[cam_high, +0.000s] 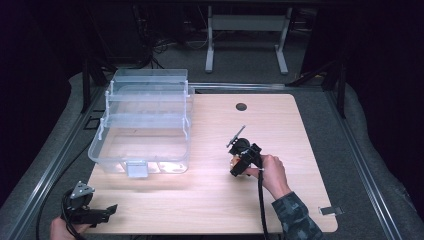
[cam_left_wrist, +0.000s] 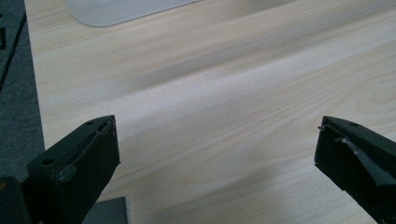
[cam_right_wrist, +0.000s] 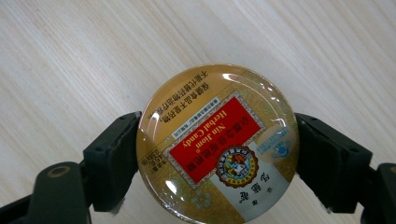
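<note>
A round candy tin (cam_right_wrist: 218, 142), gold with a red label, is being clamped between the two black jaws of the right gripper (cam_right_wrist: 218, 154), one pad pressing on each side of its rim. In the right gripper view the tin's lid is being faced toward the camera, and the pale wooden table (cam_right_wrist: 93, 56) is being seen beyond it. In the high view the right gripper (cam_high: 239, 159) is being held over the middle of the table by the right hand (cam_high: 272, 172), with a clear plastic storage box (cam_high: 142, 125) standing well apart from it, toward the left gripper's side. The left gripper (cam_high: 102, 214) is being held at the near left corner of the table; in its own view its jaws are being kept wide apart, with bare wood between them (cam_left_wrist: 217, 154).
</note>
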